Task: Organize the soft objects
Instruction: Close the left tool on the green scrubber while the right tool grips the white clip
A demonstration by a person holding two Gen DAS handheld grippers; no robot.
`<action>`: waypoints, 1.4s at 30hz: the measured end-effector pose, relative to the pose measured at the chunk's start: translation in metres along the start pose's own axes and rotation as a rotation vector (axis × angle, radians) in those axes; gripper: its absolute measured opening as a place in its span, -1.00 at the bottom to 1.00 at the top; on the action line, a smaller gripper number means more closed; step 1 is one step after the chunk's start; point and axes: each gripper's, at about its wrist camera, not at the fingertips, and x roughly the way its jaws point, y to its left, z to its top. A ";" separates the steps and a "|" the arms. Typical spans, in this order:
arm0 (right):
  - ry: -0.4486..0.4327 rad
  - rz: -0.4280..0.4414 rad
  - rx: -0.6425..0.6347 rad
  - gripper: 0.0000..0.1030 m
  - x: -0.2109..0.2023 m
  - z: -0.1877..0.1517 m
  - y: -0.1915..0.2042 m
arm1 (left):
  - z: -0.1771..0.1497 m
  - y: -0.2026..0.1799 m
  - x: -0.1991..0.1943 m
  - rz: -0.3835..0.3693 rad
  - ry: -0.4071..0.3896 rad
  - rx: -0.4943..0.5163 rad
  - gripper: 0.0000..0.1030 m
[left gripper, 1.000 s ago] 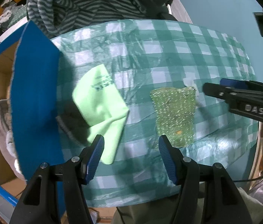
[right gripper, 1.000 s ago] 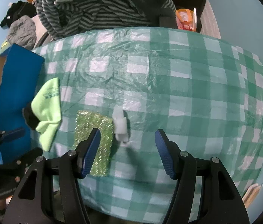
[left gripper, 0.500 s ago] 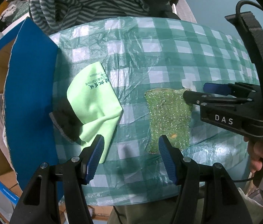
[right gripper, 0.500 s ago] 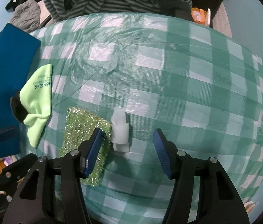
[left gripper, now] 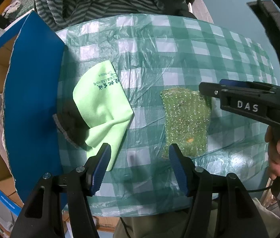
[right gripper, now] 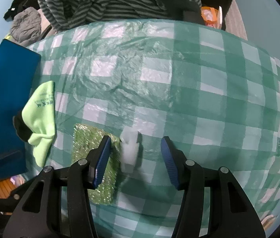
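A: Your right gripper (right gripper: 136, 148) is closing over the white piece (right gripper: 129, 151), pads not on it yet. The piece is blurred; you can't tell what it is.

B: From your left wrist it's nearly all hidden behind the right gripper's finger.

A: Your left gripper (left gripper: 140, 158) hangs spread, holding nothing, above bare tablecloth (left gripper: 149, 49) between the green cloth (left gripper: 102, 107) and the sponge (left gripper: 185, 119).

B: A dark thing (left gripper: 70, 123) sits half under that cloth, hard to read. The blue board (left gripper: 32, 91) hems you in on the left.

A: The sponge lies just beside the white piece, under your left pad (right gripper: 102, 158). Open checks stretch to the right; striped clothing (right gripper: 104, 2) crowds the far edge.
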 end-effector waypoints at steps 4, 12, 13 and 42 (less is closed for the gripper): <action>-0.026 0.017 0.016 0.05 -0.007 0.003 -0.001 | 0.002 -0.002 0.001 -0.003 0.001 0.002 0.20; 0.007 -0.027 0.012 0.05 -0.002 0.003 -0.010 | 0.008 -0.011 0.004 -0.008 0.007 0.018 0.21; 0.014 -0.027 0.003 0.05 0.000 0.002 -0.009 | 0.008 -0.012 0.004 -0.009 0.007 0.019 0.21; -0.007 0.040 0.043 -0.70 -0.012 -0.033 -0.013 | 0.005 -0.042 0.020 -0.092 0.028 0.003 0.49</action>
